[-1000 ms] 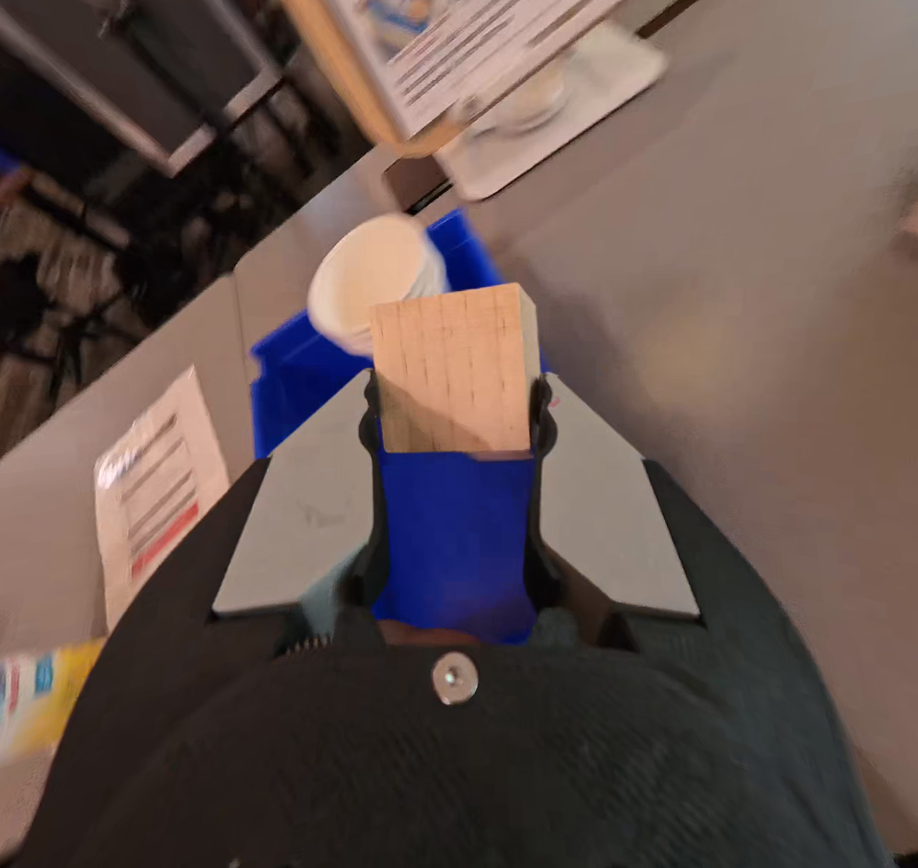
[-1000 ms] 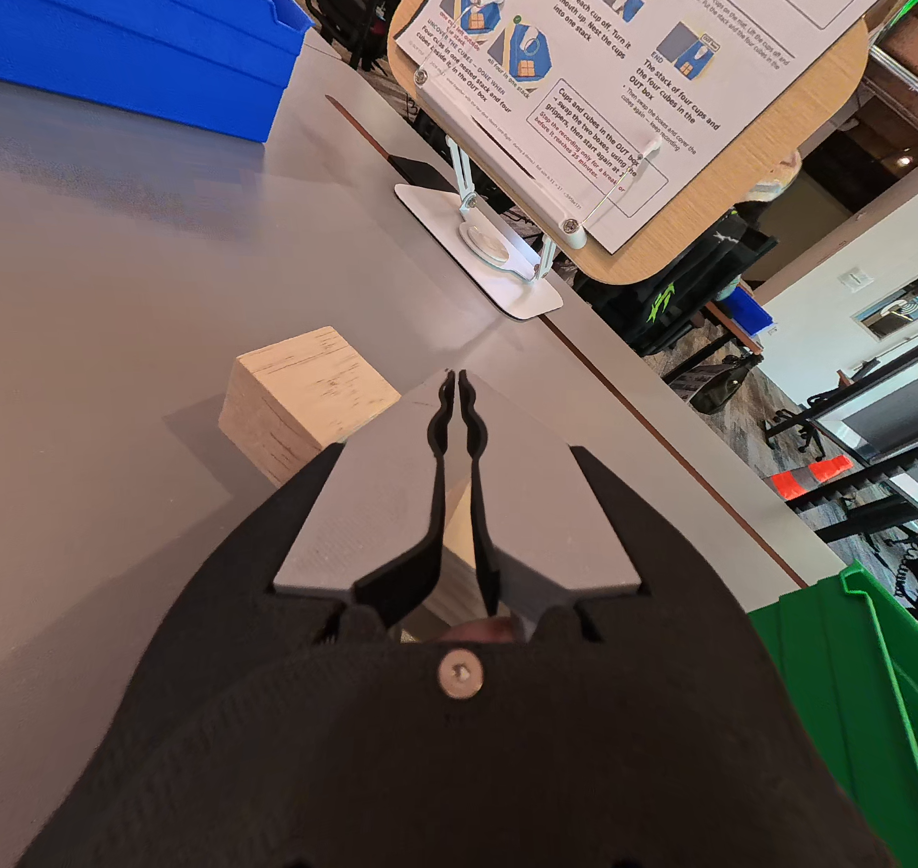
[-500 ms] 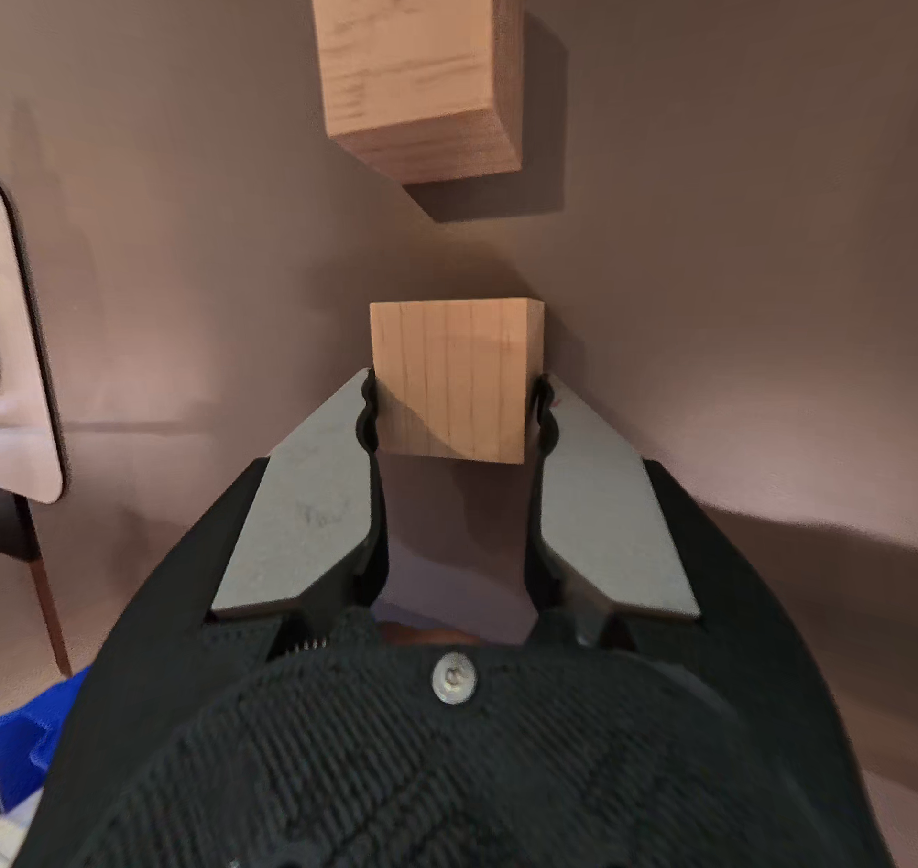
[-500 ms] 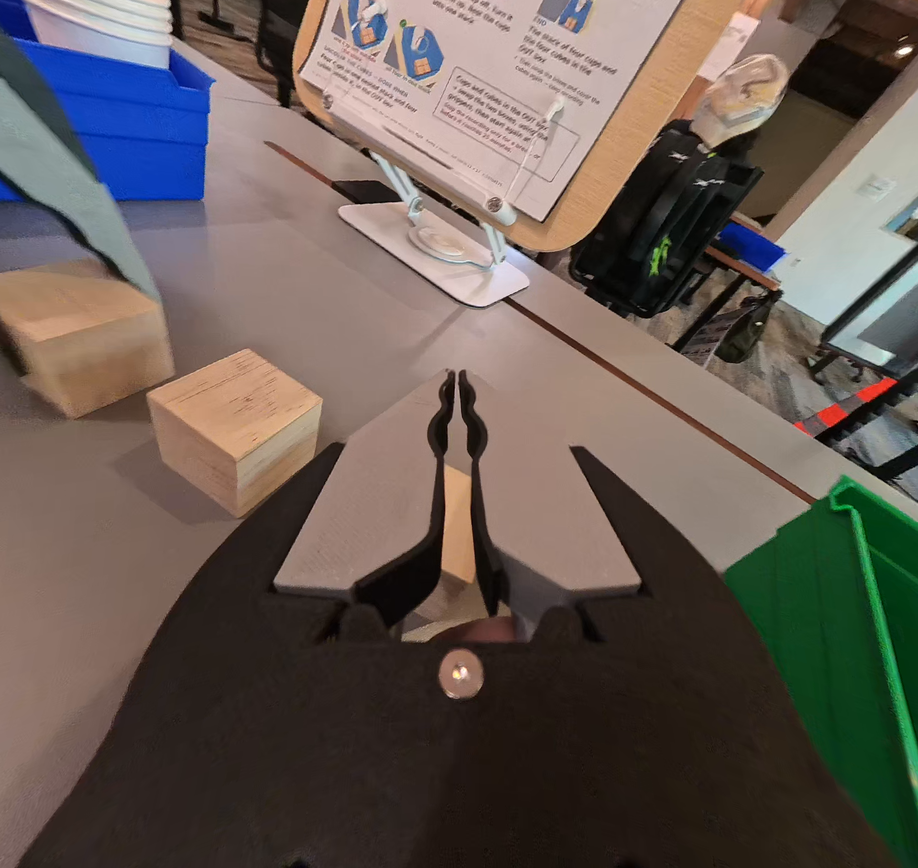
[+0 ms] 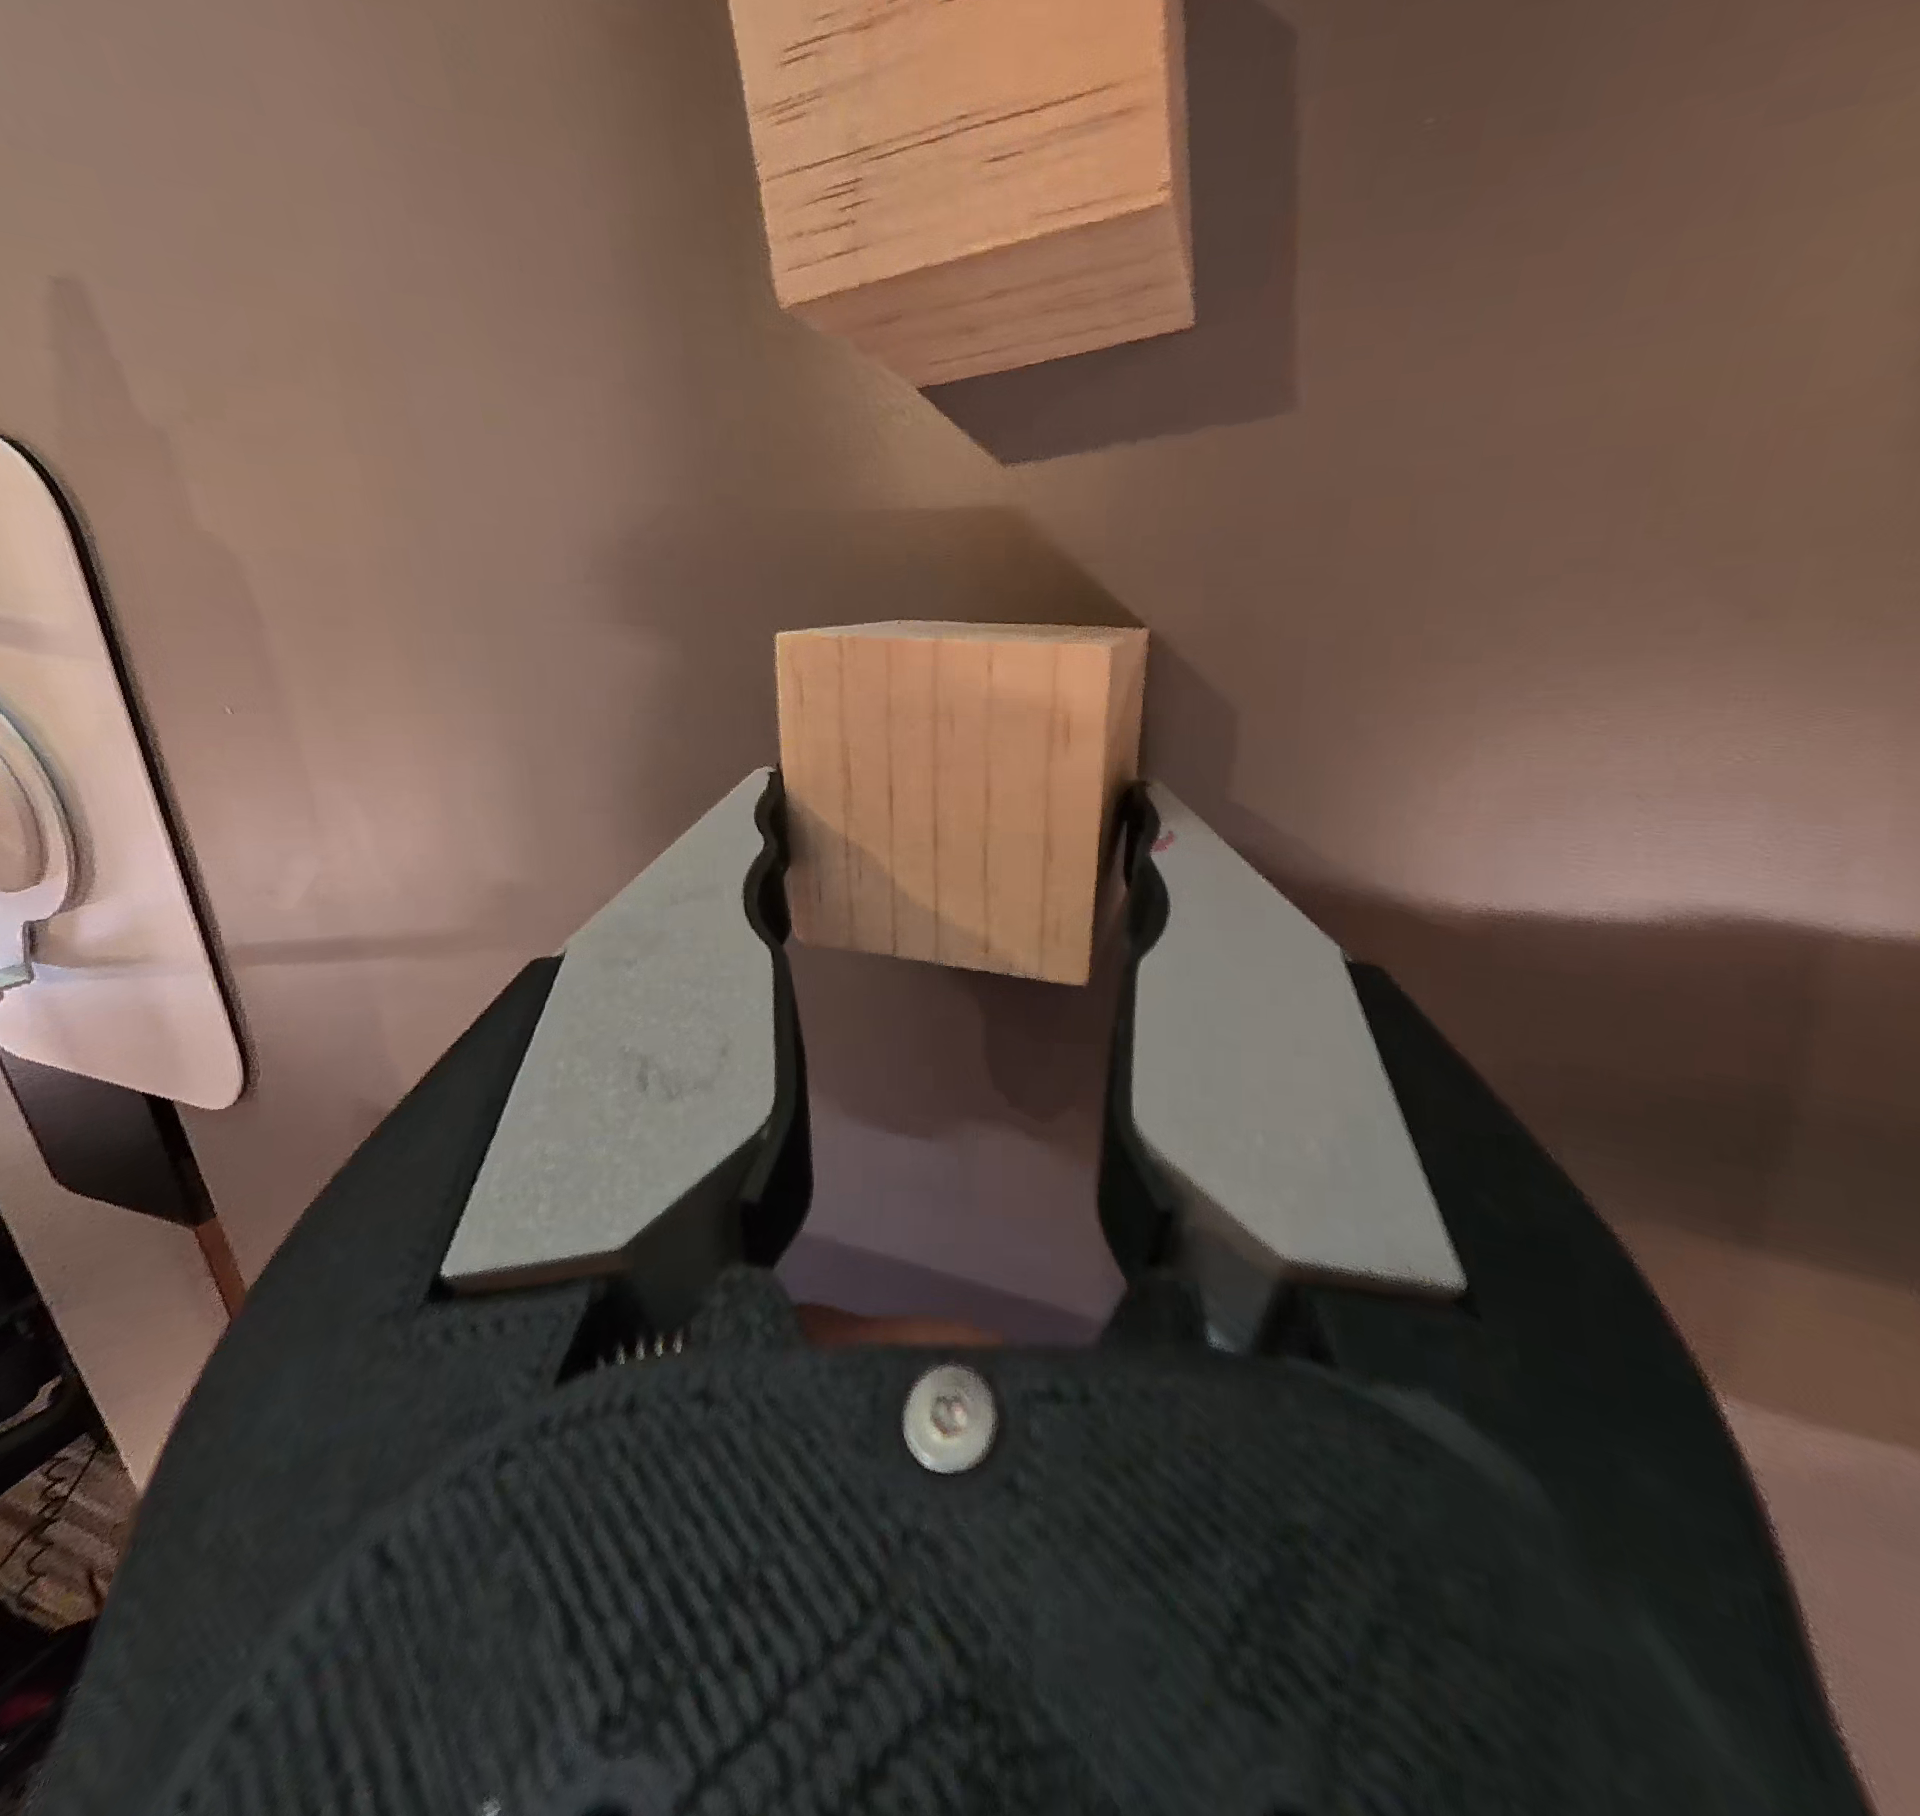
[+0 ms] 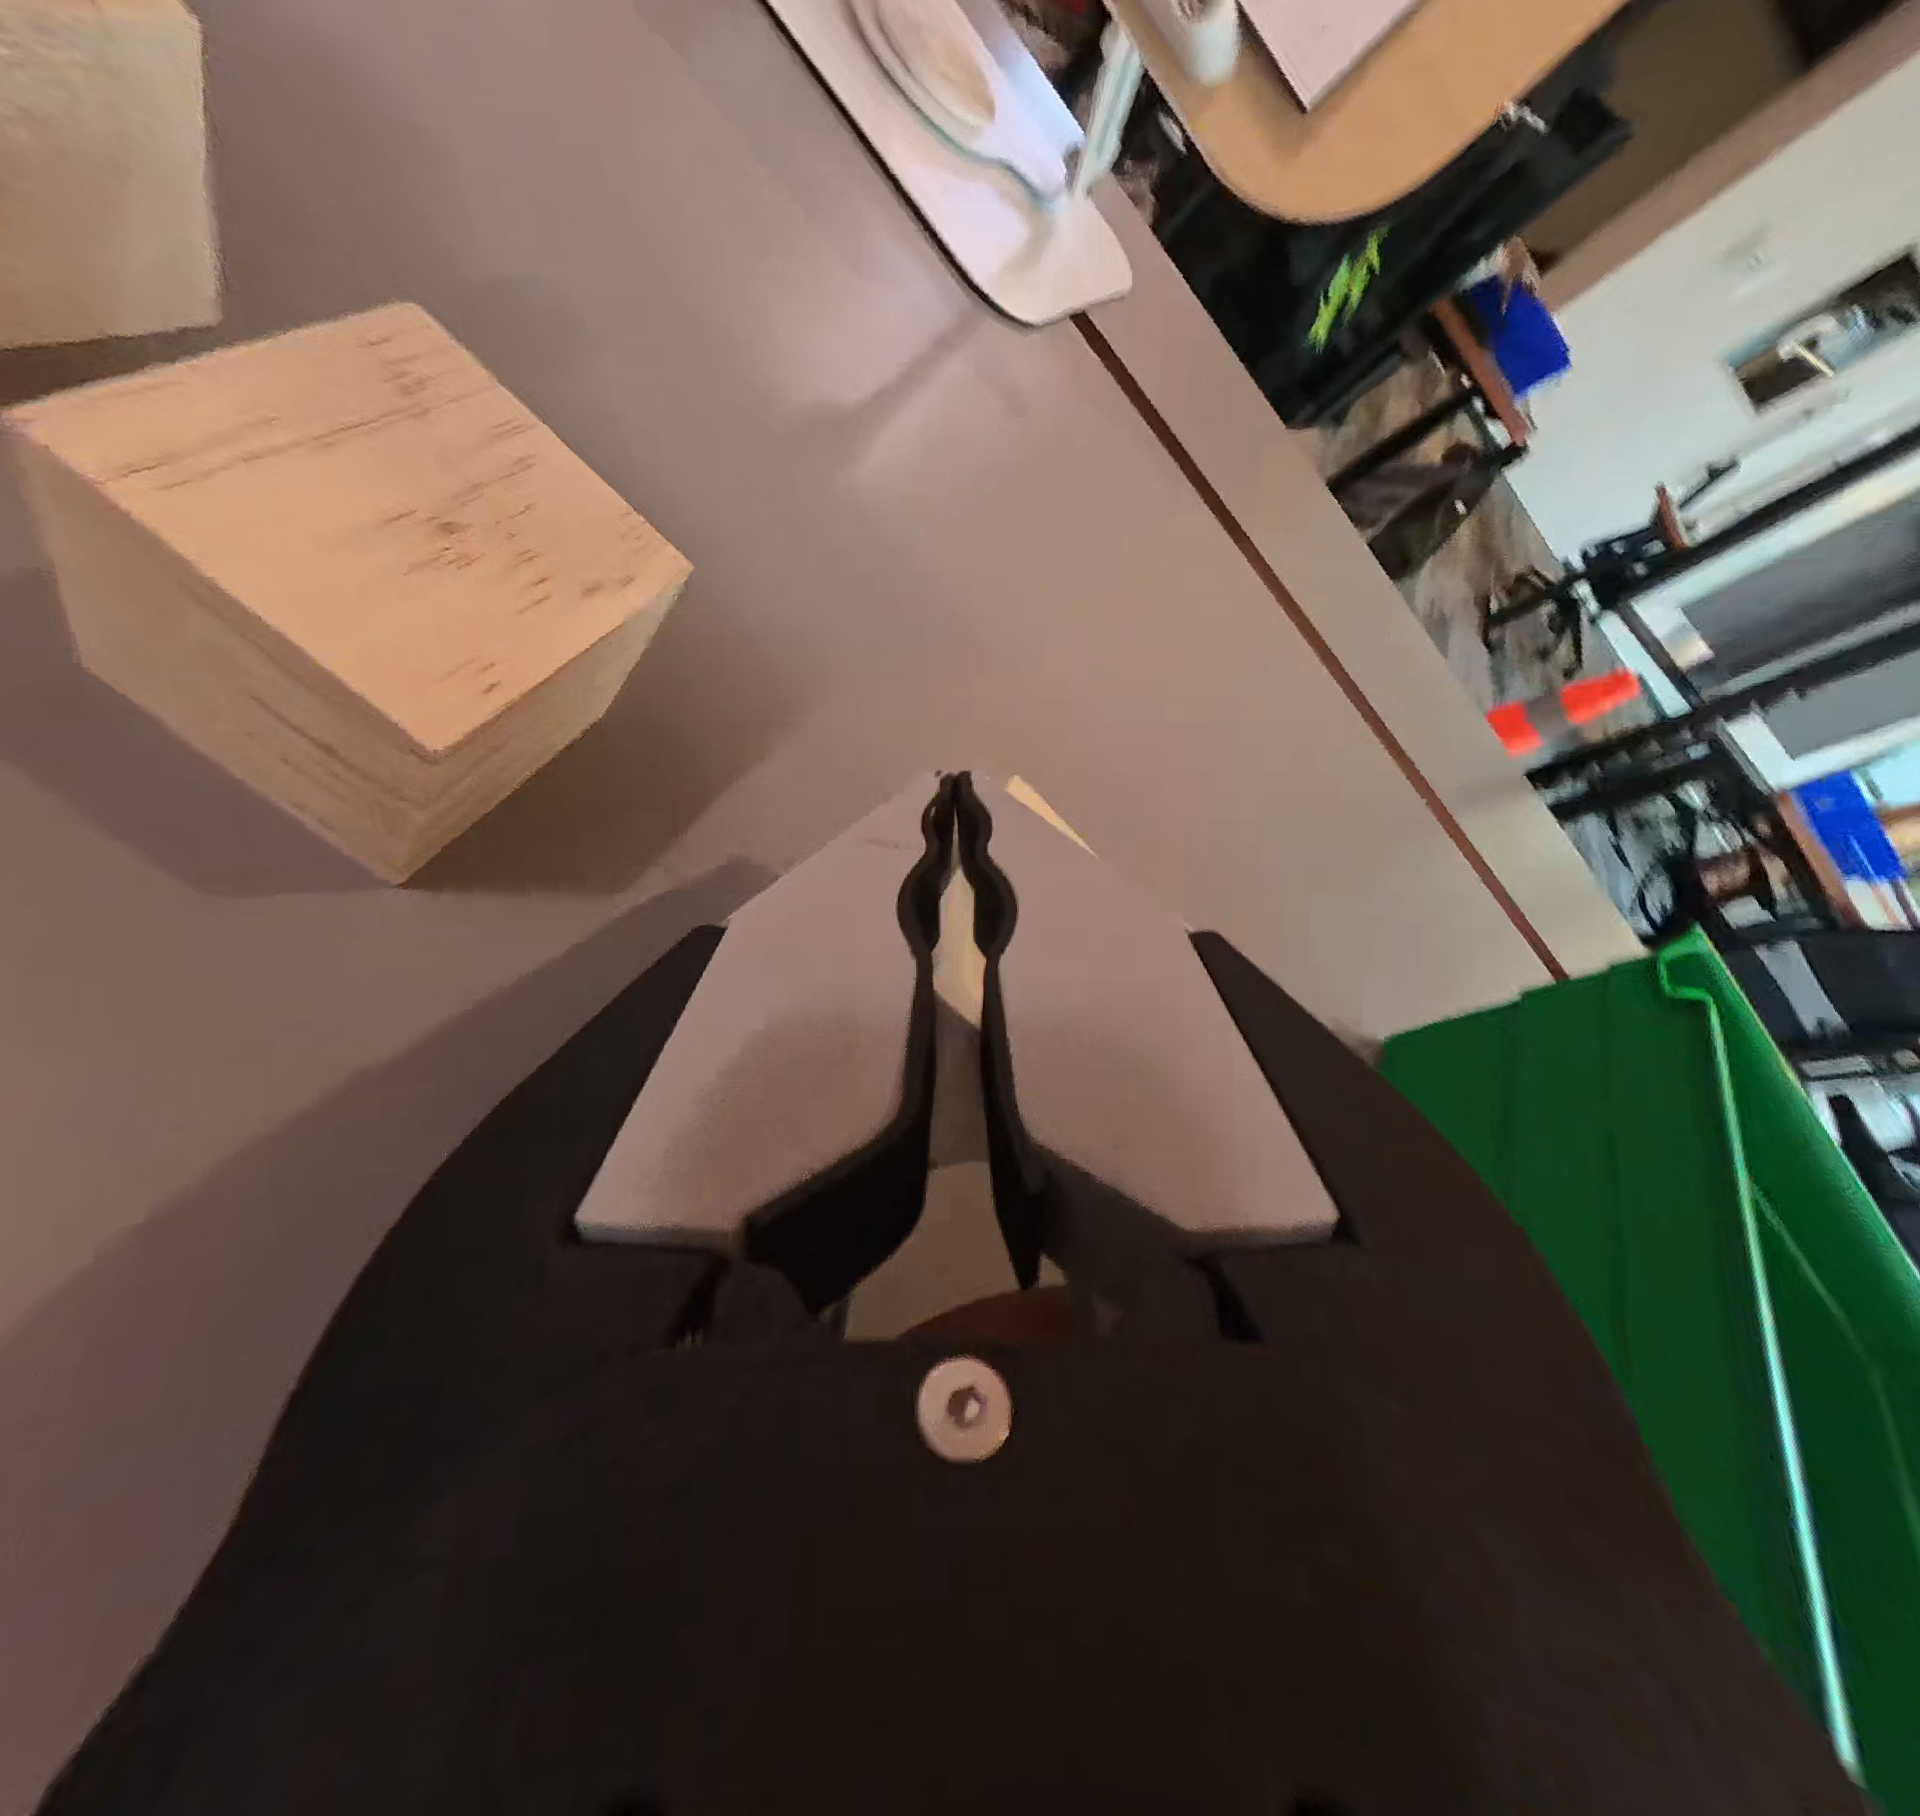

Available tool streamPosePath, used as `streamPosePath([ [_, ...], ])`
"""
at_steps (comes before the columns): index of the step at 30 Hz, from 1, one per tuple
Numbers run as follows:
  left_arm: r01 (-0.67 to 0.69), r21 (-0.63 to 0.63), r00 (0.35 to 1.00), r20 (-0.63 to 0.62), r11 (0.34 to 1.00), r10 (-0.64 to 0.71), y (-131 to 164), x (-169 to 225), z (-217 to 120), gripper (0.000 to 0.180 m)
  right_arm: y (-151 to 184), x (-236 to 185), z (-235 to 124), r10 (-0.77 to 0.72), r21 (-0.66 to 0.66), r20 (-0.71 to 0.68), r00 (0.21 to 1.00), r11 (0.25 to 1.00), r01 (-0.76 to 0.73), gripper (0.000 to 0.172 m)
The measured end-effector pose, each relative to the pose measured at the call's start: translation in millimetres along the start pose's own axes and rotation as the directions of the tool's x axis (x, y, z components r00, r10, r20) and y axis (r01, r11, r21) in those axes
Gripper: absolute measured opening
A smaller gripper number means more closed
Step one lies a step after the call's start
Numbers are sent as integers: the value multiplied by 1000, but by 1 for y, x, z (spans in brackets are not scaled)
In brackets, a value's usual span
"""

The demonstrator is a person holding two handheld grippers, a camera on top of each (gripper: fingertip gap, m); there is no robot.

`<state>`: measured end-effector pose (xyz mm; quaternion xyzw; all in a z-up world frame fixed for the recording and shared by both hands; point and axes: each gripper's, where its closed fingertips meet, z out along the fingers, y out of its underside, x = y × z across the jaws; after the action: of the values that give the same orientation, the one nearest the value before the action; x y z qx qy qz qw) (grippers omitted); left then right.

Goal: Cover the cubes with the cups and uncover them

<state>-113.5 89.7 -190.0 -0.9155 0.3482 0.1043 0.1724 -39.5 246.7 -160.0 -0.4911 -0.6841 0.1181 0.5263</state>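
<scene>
In the left wrist view my left gripper (image 5: 951,867) is shut on a pale wooden cube (image 5: 951,800), with both pads against its sides, low over the grey table (image 5: 1558,416). A second wooden cube (image 5: 966,125) lies on the table just beyond it. In the right wrist view my right gripper (image 6: 954,836) is shut with nothing between its pads. A sliver of a wooden cube (image 6: 1049,816) shows beneath its fingers. Another cube (image 6: 343,571) lies on the table to its left, and one more cube (image 6: 94,125) shows at the top left edge. No cup is in view.
A white stand base (image 6: 977,104) with a board on it stands at the table's far edge; it also shows at the left of the left wrist view (image 5: 104,831). A green bin (image 6: 1662,1351) sits at the right. Chairs and frames lie beyond the table.
My left gripper carried the cube from over the blue bin to the table and came down close to the other cube. My right gripper stayed shut and tilted closer to the table.
</scene>
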Motion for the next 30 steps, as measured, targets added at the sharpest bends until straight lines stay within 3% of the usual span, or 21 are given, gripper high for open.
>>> streamPosePath([
  [3,-4,-6,1000,-2,1000,4,-5,-3,2,64,8,9,0,14,-48,-38,999,999,-15,0],
  [8,7,-24,1000,23,1000,-7,-10,-4,5,65,15,19,-3,105,-42,12,994,994,-104,0],
  [11,-1,-108,999,36,994,5,-1,-5,5,67,-1,19,-11,179,48,58,982,982,-182,0],
  [13,-1,-95,999,35,995,4,-3,-2,0,69,-13,20,-17,228,101,90,969,966,-237,0],
  [18,29,47,998,45,998,-31,-38,4,-19,69,-21,53,-31,334,203,10,943,922,-329,0],
  [22,1,4,999,54,1000,-1,-65,13,-7,66,-22,67,-37,418,243,20,908,879,-410,0],
  [26,-38,-66,990,131,997,46,-80,0,13,71,-18,71,-36,424,241,3,906,879,-412,0],
  [30,-16,-52,991,135,999,23,-92,-11,23,64,-14,66,-31,418,204,19,908,888,-413,0],
])
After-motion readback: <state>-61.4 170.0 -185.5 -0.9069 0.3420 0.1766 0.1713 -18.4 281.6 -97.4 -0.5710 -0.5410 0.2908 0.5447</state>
